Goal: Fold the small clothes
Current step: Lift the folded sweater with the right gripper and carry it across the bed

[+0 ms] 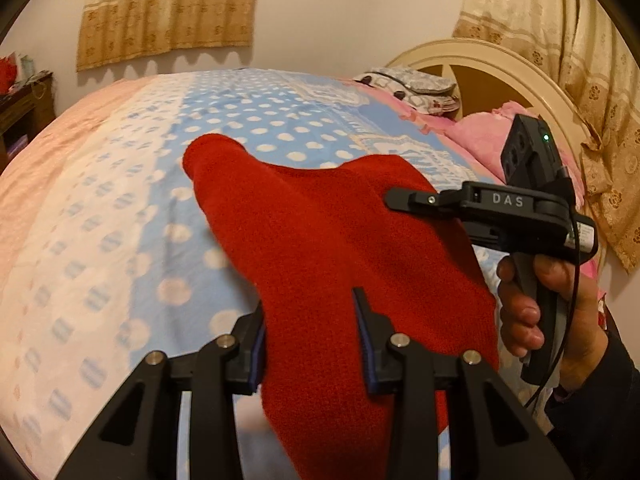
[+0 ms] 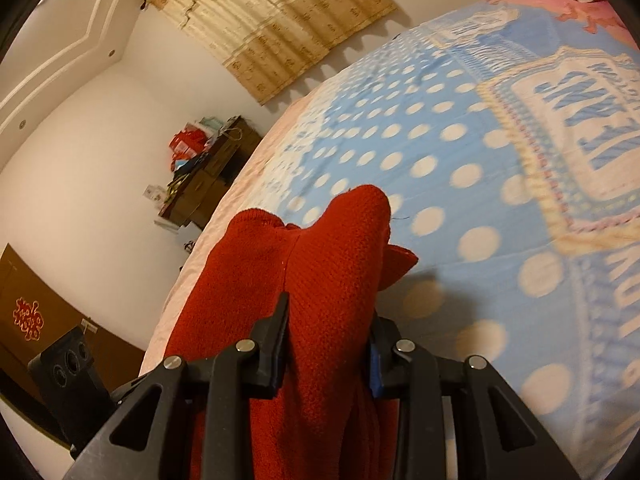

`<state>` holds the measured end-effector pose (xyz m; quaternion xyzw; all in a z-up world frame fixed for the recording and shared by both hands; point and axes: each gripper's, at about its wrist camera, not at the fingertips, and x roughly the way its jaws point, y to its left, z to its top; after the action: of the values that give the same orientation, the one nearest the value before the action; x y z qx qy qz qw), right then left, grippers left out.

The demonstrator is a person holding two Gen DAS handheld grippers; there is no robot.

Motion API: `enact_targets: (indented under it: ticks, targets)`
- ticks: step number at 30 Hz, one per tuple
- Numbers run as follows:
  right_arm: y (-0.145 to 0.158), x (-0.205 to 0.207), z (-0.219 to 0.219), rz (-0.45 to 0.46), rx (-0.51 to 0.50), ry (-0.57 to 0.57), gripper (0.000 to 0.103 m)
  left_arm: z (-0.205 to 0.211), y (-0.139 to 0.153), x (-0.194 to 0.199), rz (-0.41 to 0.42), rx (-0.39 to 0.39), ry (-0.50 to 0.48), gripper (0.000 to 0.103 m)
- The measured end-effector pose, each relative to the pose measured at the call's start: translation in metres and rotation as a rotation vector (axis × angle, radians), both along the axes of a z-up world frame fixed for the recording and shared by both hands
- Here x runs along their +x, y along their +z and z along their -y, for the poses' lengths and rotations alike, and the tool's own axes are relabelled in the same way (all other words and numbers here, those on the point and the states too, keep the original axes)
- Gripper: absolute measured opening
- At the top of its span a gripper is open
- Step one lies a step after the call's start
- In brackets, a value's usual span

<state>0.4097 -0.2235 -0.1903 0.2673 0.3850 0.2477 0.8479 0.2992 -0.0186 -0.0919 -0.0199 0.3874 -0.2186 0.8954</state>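
We hold a red knitted garment (image 1: 320, 240) lifted above the blue polka-dot blanket (image 1: 248, 120) on the bed. Our left gripper (image 1: 312, 336) has its jaws clamped on one bunch of the knit, and our right gripper (image 2: 328, 340) pinches another bunch the same way. The garment's long axis runs away from both grippers toward the far side of the bed, where a sleeve (image 1: 212, 160) points forward.

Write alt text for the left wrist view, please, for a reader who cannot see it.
The left gripper pinches a red knit garment above a blue polka-dot blanket, while the right gripper, in a hand, grips its far edge. Curtains hang behind.
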Motion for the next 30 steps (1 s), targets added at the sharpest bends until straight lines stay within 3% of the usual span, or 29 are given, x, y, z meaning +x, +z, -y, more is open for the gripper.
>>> enact_targets:
  ticks: [18,30]
  targets:
    - [0.000,-0.007,-0.119,0.011,0.030,0.164,0.032,-0.094,-0.003,-0.039,0.006,-0.042,0.181,0.038]
    - [0.000,-0.004,-0.180,0.011,0.013,0.245,0.032,-0.130,-0.009,-0.049,0.015,-0.057,0.257,0.038]
